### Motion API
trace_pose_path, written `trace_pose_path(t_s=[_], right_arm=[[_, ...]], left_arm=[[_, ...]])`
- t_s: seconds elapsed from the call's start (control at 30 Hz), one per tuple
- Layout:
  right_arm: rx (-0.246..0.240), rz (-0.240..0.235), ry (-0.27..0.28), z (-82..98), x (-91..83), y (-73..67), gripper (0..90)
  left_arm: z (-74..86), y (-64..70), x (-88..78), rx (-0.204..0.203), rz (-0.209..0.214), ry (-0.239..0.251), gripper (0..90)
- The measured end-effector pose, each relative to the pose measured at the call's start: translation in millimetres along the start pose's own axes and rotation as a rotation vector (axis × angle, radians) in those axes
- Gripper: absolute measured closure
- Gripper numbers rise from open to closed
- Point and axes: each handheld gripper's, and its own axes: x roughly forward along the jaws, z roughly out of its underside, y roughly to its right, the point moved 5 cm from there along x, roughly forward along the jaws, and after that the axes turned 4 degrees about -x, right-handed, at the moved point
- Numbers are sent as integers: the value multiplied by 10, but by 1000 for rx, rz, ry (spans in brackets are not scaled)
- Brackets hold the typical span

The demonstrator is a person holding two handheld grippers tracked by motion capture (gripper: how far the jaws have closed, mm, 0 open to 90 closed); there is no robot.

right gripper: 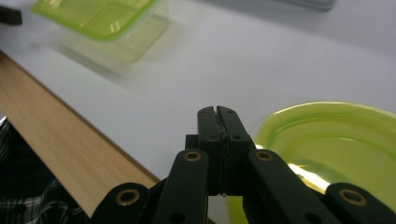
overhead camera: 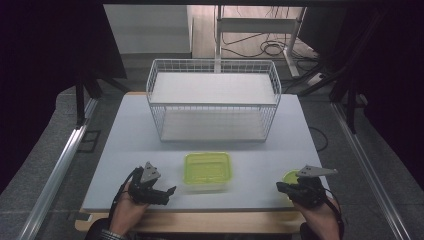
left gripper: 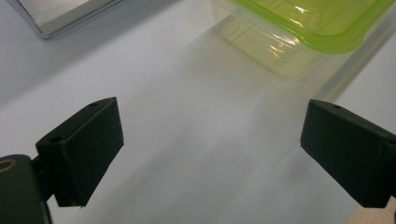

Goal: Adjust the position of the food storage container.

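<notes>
A clear square container with a yellow-green lid (overhead camera: 207, 171) sits near the table's front edge, between my two hands. My left gripper (overhead camera: 170, 193) rests on the table left of it, jaws wide open with nothing between them; in the left gripper view the container (left gripper: 299, 37) lies ahead at upper right, beyond the gripper (left gripper: 212, 154). My right gripper (overhead camera: 280, 187) is at the front right, its jaws pressed together on nothing (right gripper: 217, 112). A round yellow-green lidded tub (right gripper: 336, 149) sits right beside it, seen in the high view (overhead camera: 290, 177) just behind the hand.
A white wire basket shelf (overhead camera: 214, 102) stands at the back middle of the grey table top (overhead camera: 140, 145). The wooden front edge (right gripper: 60, 140) runs below the hands. Metal rails (overhead camera: 55, 175) flank the table.
</notes>
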Motion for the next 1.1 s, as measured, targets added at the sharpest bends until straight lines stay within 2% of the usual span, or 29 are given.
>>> trace_pose_path(t_s=[0.07,0.17,0.2,0.43,0.5,0.57,0.67,0.7,0.8,0.83,0.87,0.9,1.0,1.03,1.1], right_arm=[[-4,6,-19,24,36,0,888],[13,5,-14,37,36,36,890],[13,28,-16,45,15,78,890],[40,67,-18,71,-24,195,890],[36,60,-10,37,-28,174,889],[7,21,6,-56,15,88,878],[-13,-3,10,-133,82,28,875],[-31,-23,8,-214,165,-26,873],[-37,-42,10,-294,246,-65,873],[-46,-52,8,-367,329,-96,880],[-46,-52,8,-367,329,-96,880],[-48,-55,10,-402,371,-109,883],[-51,-67,3,-497,503,-154,889],[-55,-75,1,-555,598,-184,891],[-56,-78,-2,-581,650,-196,892]], left_arm=[[0,0,-1,-1,1,0,60],[-1,-3,-2,-8,2,-2,60],[-3,-4,1,-17,2,-4,60],[-16,2,9,-32,1,-16,67],[-29,6,12,-26,-1,-25,78],[-64,19,16,-17,-2,-34,114],[-98,25,24,-11,-2,-31,153],[-114,16,28,-3,-3,-35,226],[-173,-13,63,-8,18,-23,390],[-193,-25,84,-14,28,-24,477],[-211,-39,109,-13,42,-28,477],[-226,-49,142,-15,52,-30,523],[-261,-65,254,8,61,-60,676],[-283,-67,288,11,70,-62,756],[-337,-70,350,20,86,-62,788]])
